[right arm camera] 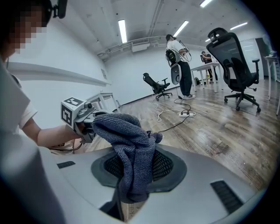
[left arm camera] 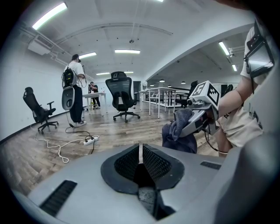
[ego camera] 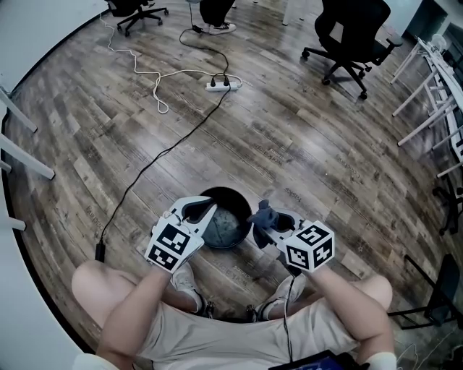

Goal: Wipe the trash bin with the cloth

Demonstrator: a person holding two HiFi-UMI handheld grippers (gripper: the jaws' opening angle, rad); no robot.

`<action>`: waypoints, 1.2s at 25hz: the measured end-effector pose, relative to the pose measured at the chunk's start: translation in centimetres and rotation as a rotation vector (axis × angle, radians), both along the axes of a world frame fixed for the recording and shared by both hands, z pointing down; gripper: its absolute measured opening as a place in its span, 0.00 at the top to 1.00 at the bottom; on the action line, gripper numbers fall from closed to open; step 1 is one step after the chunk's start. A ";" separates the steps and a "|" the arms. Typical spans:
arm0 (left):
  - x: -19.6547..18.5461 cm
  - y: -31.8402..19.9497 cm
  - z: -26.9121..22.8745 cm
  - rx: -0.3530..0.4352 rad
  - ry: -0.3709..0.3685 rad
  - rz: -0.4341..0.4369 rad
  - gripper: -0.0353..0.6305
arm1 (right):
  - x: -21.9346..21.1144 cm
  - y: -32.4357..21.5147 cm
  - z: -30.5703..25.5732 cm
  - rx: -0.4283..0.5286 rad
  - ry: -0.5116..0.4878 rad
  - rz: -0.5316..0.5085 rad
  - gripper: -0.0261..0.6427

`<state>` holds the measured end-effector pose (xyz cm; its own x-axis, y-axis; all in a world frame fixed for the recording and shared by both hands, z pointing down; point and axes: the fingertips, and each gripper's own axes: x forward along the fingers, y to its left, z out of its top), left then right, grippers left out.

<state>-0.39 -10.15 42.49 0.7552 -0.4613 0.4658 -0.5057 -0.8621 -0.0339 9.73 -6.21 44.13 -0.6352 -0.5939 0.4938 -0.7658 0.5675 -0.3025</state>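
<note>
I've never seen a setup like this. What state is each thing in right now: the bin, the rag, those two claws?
trash bin: upright on the floor, no lid on.
cloth: bunched up, hanging from the right gripper's jaws at the bin's rim.
right gripper: shut on the cloth.
left gripper: jaws nearly together, seemingly pinching the bin's rim.
power strip: on the floor, plugs in.

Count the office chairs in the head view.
2: one office chair at the top left, another at the top right. Dark frames at the right edge may be more.
</note>
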 end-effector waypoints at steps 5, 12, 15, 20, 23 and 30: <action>-0.2 0.1 0.0 0.009 -0.012 0.008 0.89 | 0.0 -0.1 -0.5 0.020 0.005 0.000 0.80; -0.2 -0.1 -0.3 -0.010 0.000 0.001 0.89 | 0.2 -0.4 -1.6 0.102 0.052 -0.006 0.80; -0.2 -0.2 -0.3 -0.006 -0.001 0.001 0.89 | 0.5 -0.8 -1.8 0.126 0.071 -0.001 0.80; -0.6 -0.1 -0.3 -0.037 0.026 -0.011 0.89 | 0.8 -0.7 -1.0 0.054 0.016 0.035 0.80; -0.9 -0.5 -0.7 -0.053 0.057 -0.027 0.89 | 1.1 -1.0 -0.4 0.035 0.035 0.045 0.80; -1.1 -0.5 -0.7 -0.060 0.060 -0.031 0.89 | 1.1 -1.2 0.1 0.015 0.042 0.052 0.80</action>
<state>-1.44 -10.67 41.79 0.7685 -0.4574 0.4474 -0.5315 -0.8457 0.0484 10.82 -7.44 44.27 -0.5821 -0.6327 0.5108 -0.8062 0.5309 -0.2611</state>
